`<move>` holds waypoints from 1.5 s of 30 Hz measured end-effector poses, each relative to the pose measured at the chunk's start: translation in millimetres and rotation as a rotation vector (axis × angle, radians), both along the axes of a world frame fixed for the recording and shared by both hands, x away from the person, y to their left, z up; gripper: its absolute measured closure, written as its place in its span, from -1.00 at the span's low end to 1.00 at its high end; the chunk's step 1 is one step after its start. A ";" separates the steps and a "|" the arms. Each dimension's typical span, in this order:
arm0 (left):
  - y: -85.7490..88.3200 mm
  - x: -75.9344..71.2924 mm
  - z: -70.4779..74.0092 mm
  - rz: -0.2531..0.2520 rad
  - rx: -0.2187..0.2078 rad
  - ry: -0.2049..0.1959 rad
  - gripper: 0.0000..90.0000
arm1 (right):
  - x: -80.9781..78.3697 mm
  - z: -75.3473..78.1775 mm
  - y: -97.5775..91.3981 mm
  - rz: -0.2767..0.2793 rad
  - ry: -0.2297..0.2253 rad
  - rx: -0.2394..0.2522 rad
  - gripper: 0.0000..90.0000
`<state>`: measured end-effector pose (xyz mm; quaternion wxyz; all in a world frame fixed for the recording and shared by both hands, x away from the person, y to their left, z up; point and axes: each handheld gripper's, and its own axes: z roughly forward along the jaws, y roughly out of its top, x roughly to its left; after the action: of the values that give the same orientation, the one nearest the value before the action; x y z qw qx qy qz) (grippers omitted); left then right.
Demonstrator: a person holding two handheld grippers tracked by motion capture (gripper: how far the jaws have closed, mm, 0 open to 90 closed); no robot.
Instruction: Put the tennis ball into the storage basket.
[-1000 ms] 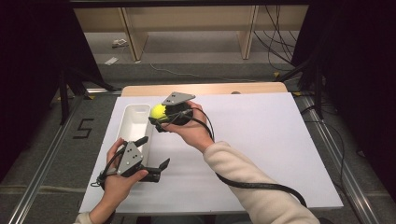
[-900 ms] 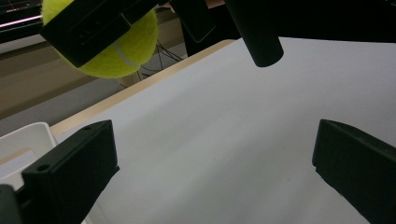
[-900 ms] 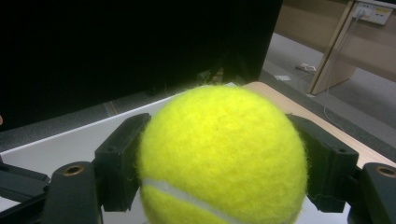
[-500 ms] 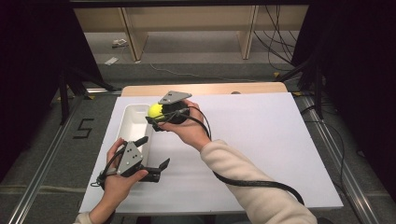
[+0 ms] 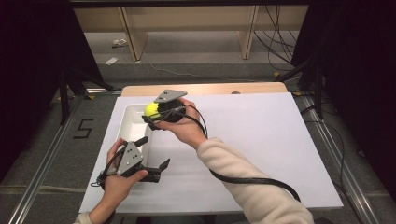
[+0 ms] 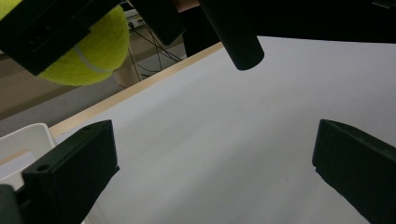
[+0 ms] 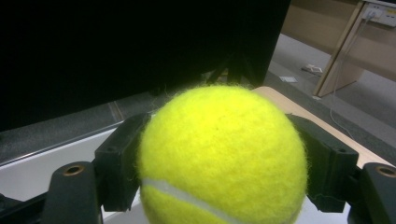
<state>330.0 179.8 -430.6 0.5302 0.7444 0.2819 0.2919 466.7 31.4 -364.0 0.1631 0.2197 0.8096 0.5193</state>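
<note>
My right gripper (image 5: 152, 113) clamps a yellow tennis ball (image 5: 151, 109) between its jaws, holding it in the air over the far end of a white tray (image 5: 127, 122) that sits at the left side of the white surface (image 5: 261, 144). In the right gripper view, the tennis ball (image 7: 222, 156) bulges between the two black jaws, which press against its fuzzy sides, with its pale seam curving along the bottom. My right hand (image 5: 182, 123) reaches across from the right, a cream sleeve (image 5: 243, 186) covering the forearm and a black cable (image 5: 252, 179) looping beneath it. My left gripper (image 5: 152, 156) rests low near the front left corner of the surface, just beside the tray's near end, its jaws wide apart and gripping nothing. In the left gripper view, the ball (image 6: 91, 49) hangs at the upper left, above the tray's corner (image 6: 28, 140), with bare white surface (image 6: 224, 140) between my parted jaws.
</note>
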 end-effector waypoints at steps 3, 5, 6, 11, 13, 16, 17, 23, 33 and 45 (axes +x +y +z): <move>-0.5 -0.2 0.0 -0.001 0.002 -0.002 -1.00 | 0.6 0.4 1.7 0.001 -0.002 -0.001 -0.40; -0.7 -0.3 0.1 -0.002 0.002 -0.001 -1.00 | 1.0 1.0 2.7 0.002 -0.001 -0.002 -0.41; -0.6 -0.2 0.0 -0.002 0.003 -0.002 -1.00 | 1.4 1.3 3.3 0.003 0.001 -0.001 -0.40; -0.5 -0.2 -0.1 -0.002 0.003 -0.001 -1.00 | 4.0 3.1 6.2 0.006 0.002 0.000 -0.41; -0.6 -0.1 -0.2 -0.002 0.004 -0.001 -1.00 | 4.7 3.5 7.5 0.007 0.001 0.001 -0.41; -0.6 -0.2 -0.1 -0.003 0.001 0.001 -1.00 | 5.6 3.9 9.6 0.015 0.003 -0.003 -0.40; -0.6 -0.1 -0.1 -0.002 0.001 0.000 -1.00 | 5.6 4.2 10.2 0.014 0.006 -0.002 -0.40; -0.9 -0.4 0.1 -0.003 0.002 -0.001 -1.00 | 6.3 5.5 12.5 0.014 0.005 -0.001 -0.40; -1.3 -0.3 -0.1 -0.009 0.007 -0.001 -1.00 | 9.8 6.5 16.8 0.019 0.012 -0.002 -0.41; -1.3 -0.6 0.0 -0.008 0.005 -0.001 -1.00 | 12.5 4.3 24.7 0.028 0.021 -0.007 -0.40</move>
<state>329.3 178.4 -430.6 0.5296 0.7469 0.2779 0.2908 479.2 56.2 -359.7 0.1481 0.2132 0.8160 0.5165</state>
